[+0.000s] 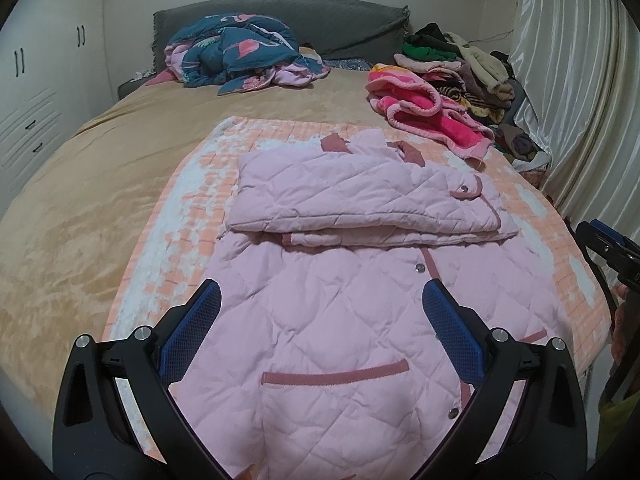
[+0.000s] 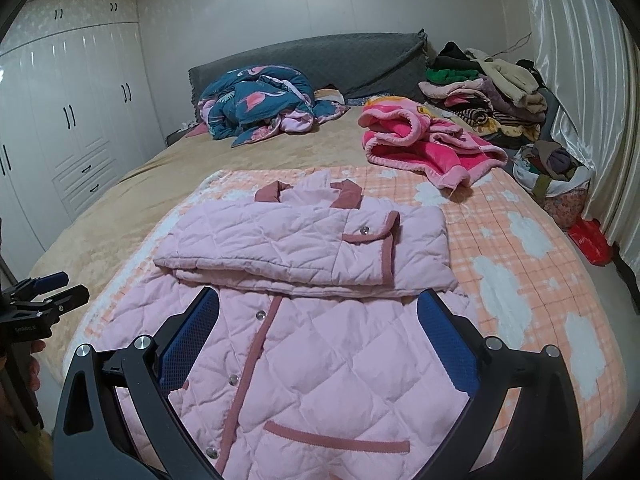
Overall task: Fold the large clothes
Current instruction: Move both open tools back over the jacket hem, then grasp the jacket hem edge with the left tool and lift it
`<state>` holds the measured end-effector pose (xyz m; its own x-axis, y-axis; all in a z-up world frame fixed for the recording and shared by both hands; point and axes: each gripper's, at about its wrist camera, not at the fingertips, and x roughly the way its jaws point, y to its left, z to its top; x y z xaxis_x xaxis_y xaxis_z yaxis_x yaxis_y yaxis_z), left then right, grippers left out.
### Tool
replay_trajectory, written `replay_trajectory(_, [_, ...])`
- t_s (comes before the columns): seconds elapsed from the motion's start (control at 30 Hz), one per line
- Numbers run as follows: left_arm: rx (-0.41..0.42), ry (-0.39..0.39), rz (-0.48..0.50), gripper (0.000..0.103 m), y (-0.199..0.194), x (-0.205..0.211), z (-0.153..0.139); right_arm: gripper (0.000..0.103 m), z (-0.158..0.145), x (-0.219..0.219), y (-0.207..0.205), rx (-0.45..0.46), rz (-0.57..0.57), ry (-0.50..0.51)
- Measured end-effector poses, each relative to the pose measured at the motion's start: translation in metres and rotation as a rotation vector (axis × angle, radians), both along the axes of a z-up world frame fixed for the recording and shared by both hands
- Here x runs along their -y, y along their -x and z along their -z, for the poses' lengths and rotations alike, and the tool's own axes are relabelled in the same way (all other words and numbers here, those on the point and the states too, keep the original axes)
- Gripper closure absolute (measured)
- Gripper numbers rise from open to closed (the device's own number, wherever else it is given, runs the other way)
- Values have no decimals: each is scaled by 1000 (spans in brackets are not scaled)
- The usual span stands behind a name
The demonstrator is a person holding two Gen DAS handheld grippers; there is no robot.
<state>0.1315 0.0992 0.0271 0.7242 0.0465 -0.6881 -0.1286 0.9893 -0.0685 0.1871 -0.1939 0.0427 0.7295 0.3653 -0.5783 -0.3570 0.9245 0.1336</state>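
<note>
A pale pink quilted coat [image 1: 320,320] [image 2: 320,360] with dusty-rose trim lies face up on a peach checked blanket [image 1: 180,216] [image 2: 520,248]. Its sleeves [image 1: 360,196] [image 2: 304,244] are folded across the chest in a flat stack. My left gripper [image 1: 320,304] hovers open over the coat's lower half, holding nothing. My right gripper [image 2: 320,304] is also open, over the coat just below the folded sleeves. Each gripper shows at the edge of the other view: the right gripper [image 1: 612,248] and the left gripper [image 2: 48,292].
A tan bed [image 1: 80,208] carries a crumpled blue flamingo quilt [image 1: 240,56], a bright pink fleece garment [image 2: 424,144] and a stack of clothes [image 2: 488,88] by the grey headboard [image 2: 320,60]. White wardrobes [image 2: 72,128] stand left, a curtain [image 2: 580,80] right.
</note>
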Motion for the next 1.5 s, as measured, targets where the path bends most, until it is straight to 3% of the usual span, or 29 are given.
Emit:
replay_trajectory(0.57, [-44,-33,-26,8,14,-7,25,4,24,18,12,-53,13,26])
replay_trajectory(1.5, [-170,-52,-92,8,45,-27,76,4,96,77,31,-233,70,104])
